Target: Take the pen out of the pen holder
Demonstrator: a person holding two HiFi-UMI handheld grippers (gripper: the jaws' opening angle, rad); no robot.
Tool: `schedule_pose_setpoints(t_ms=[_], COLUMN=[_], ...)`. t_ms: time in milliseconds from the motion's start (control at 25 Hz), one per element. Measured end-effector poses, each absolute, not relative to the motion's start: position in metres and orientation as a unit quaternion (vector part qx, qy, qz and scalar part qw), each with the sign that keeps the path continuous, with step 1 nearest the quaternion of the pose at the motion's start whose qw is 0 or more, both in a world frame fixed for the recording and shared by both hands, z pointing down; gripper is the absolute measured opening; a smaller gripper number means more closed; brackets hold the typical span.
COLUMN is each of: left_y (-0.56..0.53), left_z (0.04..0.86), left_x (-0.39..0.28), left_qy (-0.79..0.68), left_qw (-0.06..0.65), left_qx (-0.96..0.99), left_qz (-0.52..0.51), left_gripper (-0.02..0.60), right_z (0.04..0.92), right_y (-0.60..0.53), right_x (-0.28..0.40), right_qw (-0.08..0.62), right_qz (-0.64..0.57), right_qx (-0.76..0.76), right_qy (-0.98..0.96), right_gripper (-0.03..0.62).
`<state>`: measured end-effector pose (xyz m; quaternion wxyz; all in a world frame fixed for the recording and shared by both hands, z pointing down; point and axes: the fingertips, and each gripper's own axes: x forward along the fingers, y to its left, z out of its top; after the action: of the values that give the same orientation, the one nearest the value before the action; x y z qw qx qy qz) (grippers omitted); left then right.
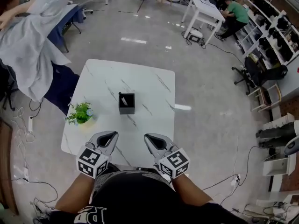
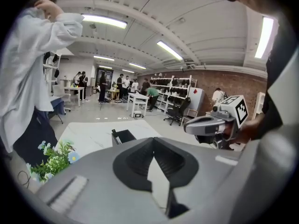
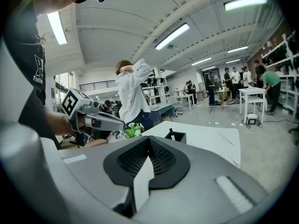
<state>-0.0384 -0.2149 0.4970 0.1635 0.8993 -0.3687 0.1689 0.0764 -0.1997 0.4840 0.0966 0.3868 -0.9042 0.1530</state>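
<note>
A black square pen holder (image 1: 126,103) stands near the middle of the white marble table (image 1: 154,85). A pen (image 1: 124,100) leans inside it, and its top just shows above the rim. Both grippers hover over the table's near edge, well short of the holder. My left gripper (image 1: 106,141) is shut and holds nothing. My right gripper (image 1: 155,143) is also shut and holds nothing. In the left gripper view the holder (image 2: 123,136) lies ahead, past the jaws' tips (image 2: 153,141). In the right gripper view the holder (image 3: 176,136) lies beyond the tips (image 3: 148,139).
A small potted plant (image 1: 81,113) sits at the table's left edge, near my left gripper. A person in a white coat (image 1: 28,45) stands off the far left corner. A white desk (image 1: 203,10), office chairs and floor cables lie further off.
</note>
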Motion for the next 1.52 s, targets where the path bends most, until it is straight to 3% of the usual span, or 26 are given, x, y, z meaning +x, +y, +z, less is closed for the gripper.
schedule_pose_setpoints(t_ms=[1520], left_y=[-0.240], left_z=[0.490], left_x=[-0.075], left_qy=[-0.332], left_qw=[0.160], left_qx=[0.916], left_qz=[0.156], left_gripper=[0.057], right_z=[0.476], right_y=[-0.227], right_x=[0.035], right_qw=[0.126], right_qz=[0.118], right_qx=[0.423], right_qy=[-0.889], right_gripper=[0.005])
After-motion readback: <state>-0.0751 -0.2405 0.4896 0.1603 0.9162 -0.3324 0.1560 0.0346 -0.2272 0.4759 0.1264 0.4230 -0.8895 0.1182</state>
